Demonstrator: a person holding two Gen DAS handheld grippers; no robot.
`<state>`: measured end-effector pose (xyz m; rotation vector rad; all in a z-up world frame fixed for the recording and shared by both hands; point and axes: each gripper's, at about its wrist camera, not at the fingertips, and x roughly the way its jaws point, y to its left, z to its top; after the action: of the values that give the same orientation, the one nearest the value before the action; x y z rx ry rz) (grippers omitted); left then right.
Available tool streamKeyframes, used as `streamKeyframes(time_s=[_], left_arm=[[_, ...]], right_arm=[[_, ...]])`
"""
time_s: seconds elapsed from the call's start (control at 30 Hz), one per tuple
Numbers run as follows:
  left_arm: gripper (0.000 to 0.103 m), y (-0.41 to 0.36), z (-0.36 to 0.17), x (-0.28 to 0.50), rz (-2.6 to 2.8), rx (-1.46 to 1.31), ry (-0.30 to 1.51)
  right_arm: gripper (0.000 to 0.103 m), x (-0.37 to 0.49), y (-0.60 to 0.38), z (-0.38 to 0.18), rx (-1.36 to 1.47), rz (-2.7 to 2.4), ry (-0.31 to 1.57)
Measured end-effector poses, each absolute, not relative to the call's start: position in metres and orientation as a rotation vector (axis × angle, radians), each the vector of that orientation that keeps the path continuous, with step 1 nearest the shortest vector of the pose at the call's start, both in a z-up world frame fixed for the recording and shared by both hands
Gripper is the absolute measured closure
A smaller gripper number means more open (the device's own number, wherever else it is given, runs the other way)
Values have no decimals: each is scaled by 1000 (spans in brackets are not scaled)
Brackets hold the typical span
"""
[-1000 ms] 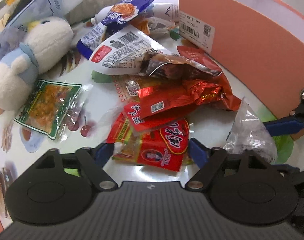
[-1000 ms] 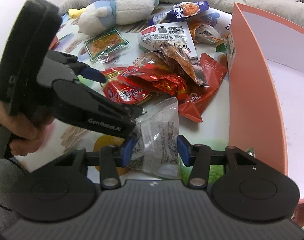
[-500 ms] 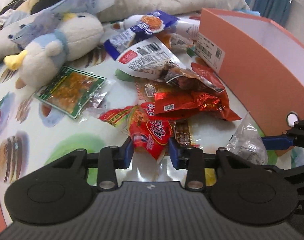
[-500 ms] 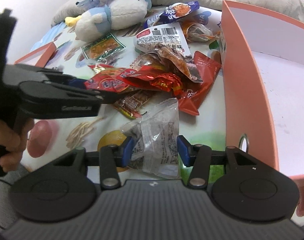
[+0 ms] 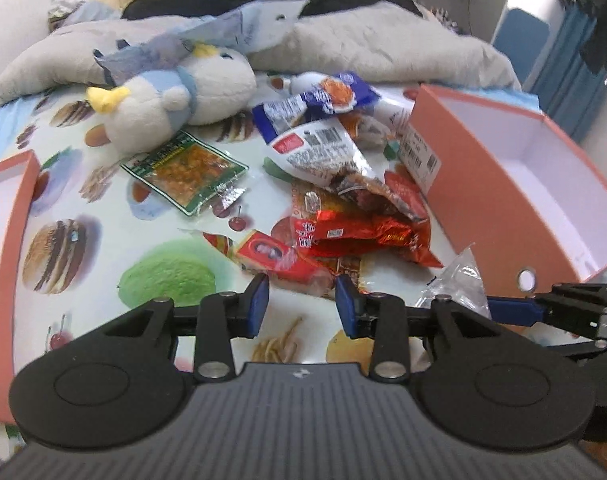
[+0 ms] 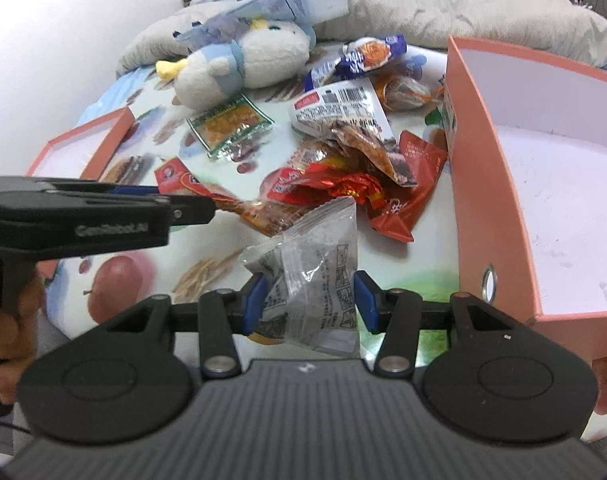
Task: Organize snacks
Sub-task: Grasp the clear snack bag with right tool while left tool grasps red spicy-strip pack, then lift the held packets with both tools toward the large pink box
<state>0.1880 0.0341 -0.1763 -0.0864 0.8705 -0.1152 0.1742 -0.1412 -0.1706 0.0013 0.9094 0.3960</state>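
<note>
My left gripper (image 5: 302, 307) is shut on a red snack packet (image 5: 281, 260) and holds it raised above the printed tablecloth; it also shows in the right wrist view (image 6: 207, 204). My right gripper (image 6: 309, 302) is shut on a clear plastic snack bag (image 6: 315, 268), which also shows in the left wrist view (image 5: 457, 284). A pile of red and foil snack packets (image 5: 363, 232) lies ahead. A green-edged packet (image 5: 185, 170) lies to the left. A white packet with a barcode (image 5: 315, 152) and a blue packet (image 5: 315, 104) lie farther back.
An open salmon box (image 6: 475, 168) with a white inside stands on the right. A salmon box lid (image 5: 13, 240) lies on the left. A plush duck (image 5: 171, 100) and grey bedding (image 5: 383, 48) lie behind the snacks.
My left gripper closed on the red packet, lifted it out of the pile and drew back to the left. My right gripper kept its hold on the clear bag and rose slightly.
</note>
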Motion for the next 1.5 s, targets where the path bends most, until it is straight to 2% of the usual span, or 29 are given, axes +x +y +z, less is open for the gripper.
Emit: streamKeyframes(time_s=[0.03, 0.17, 0.23, 0.77, 0.83, 0.97, 1.03, 1.07, 1.13, 1.23, 1.4, 1.5], left_arm=[[78, 35, -173, 184, -111, -92, 864], [80, 40, -160, 174, -102, -137, 852], [88, 40, -157, 171, -91, -133, 848], [88, 68, -192, 173, -114, -207, 949], [78, 70, -196, 176, -126, -167, 950], [68, 65, -200, 182, -206, -44, 948], [51, 59, -203, 182, -257, 43, 942], [48, 56, -205, 181, -289, 92, 940], [33, 51, -209, 181, -322, 171, 935], [20, 49, -218, 184, -330, 201, 935], [13, 44, -238, 197, -318, 177, 970], [13, 39, -250, 203, -287, 212, 979]], right_arm=[[52, 173, -142, -168, 2, 395, 901], [52, 170, -143, -157, 17, 381, 875], [52, 168, -143, -152, 16, 378, 854], [52, 162, -142, -192, -23, 329, 885], [52, 163, -141, -198, -31, 330, 887], [52, 164, -140, -208, -42, 326, 900], [52, 165, -140, -212, -45, 326, 910], [52, 165, -140, -213, -48, 327, 913], [53, 164, -139, -213, -58, 337, 908], [53, 165, -140, -213, -52, 341, 911], [53, 166, -143, -214, -33, 339, 911], [53, 166, -145, -215, -24, 336, 911]])
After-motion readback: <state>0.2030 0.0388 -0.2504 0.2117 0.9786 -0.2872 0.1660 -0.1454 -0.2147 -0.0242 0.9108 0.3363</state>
